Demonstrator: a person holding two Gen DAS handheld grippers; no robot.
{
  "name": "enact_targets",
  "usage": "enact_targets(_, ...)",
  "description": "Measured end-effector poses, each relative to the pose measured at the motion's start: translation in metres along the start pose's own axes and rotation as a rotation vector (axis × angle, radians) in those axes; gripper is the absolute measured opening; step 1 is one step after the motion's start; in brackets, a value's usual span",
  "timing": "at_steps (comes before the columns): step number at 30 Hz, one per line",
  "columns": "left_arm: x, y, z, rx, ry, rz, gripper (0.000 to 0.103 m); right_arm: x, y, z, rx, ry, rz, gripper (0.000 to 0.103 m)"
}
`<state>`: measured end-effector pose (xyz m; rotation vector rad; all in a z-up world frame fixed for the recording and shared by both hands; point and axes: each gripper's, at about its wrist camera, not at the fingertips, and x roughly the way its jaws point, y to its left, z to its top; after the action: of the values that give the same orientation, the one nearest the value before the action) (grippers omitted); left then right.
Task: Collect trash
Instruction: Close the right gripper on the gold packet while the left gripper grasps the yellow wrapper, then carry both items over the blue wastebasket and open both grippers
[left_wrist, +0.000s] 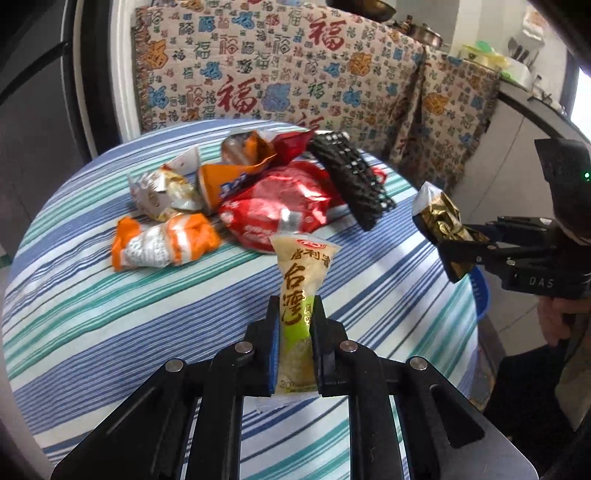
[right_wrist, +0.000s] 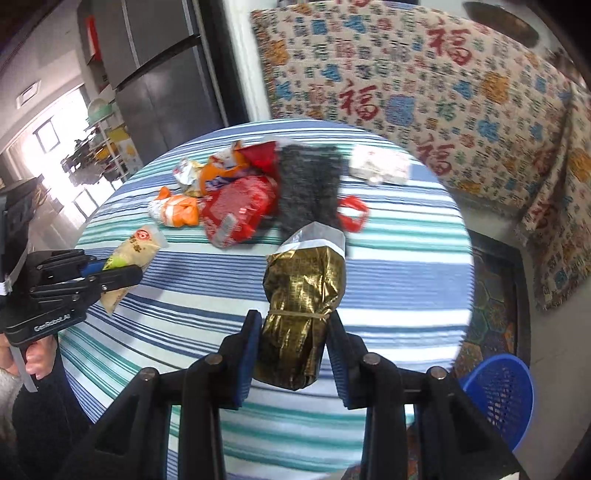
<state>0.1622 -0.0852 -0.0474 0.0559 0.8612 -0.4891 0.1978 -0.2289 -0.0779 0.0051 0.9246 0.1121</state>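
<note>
Striped cloth on round table, left gripper jaws pinching yellow sachet above near edge, right gripper jaws pinching gold wrapper, wrapper pile far side, blue basket right on floor.

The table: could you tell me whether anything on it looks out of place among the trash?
Yes. A black remote lies tilted on top of the red wrapper in the heap of crumpled wrappers on the table. It is no trash and rests askew, one end propped up.
</note>
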Motion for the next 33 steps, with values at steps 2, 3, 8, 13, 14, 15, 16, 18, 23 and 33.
enact_targets(2, 0.001, -0.023, 0.009, 0.025, -0.014, -0.035, 0.013, -0.009, -0.015, -0.006, 0.029, -0.012, -0.019, 0.035)
enact_targets(3, 0.001, -0.034, 0.013, 0.038, -0.019, -0.051, 0.013, -0.017, -0.026, -0.011, 0.047, -0.022, -0.035, 0.035)
enact_targets(8, 0.012, -0.095, 0.031, 0.113, -0.026, -0.133, 0.013, -0.049, -0.081, -0.031, 0.138, -0.049, -0.127, 0.035)
enact_targets(13, 0.035, -0.157, 0.046, 0.171, -0.013, -0.226, 0.013, -0.083, -0.150, -0.062, 0.219, -0.053, -0.274, 0.036)
enact_targets(14, 0.041, -0.172, 0.049, 0.179, -0.012, -0.247, 0.013, -0.088, -0.165, -0.069, 0.238, -0.053, -0.303, 0.036)
enact_targets(15, 0.046, -0.184, 0.051, 0.186, -0.010, -0.266, 0.013, -0.091, -0.179, -0.076, 0.258, -0.054, -0.326, 0.036)
enact_targets(16, 0.053, -0.198, 0.053, 0.190, -0.005, -0.286, 0.013, -0.095, -0.191, -0.084, 0.277, -0.056, -0.344, 0.036)
enact_targets(18, 0.067, -0.221, 0.057, 0.195, 0.008, -0.325, 0.013, -0.098, -0.219, -0.099, 0.332, -0.061, -0.366, 0.036)
enact_targets(23, 0.116, -0.282, 0.065, 0.195, 0.054, -0.383, 0.013, -0.096, -0.263, -0.126, 0.392, -0.044, -0.370, 0.036)
enact_targets(33, 0.210, -0.351, 0.065, 0.175, 0.147, -0.414, 0.013, -0.073, -0.324, -0.159, 0.431, -0.006, -0.348, 0.036)
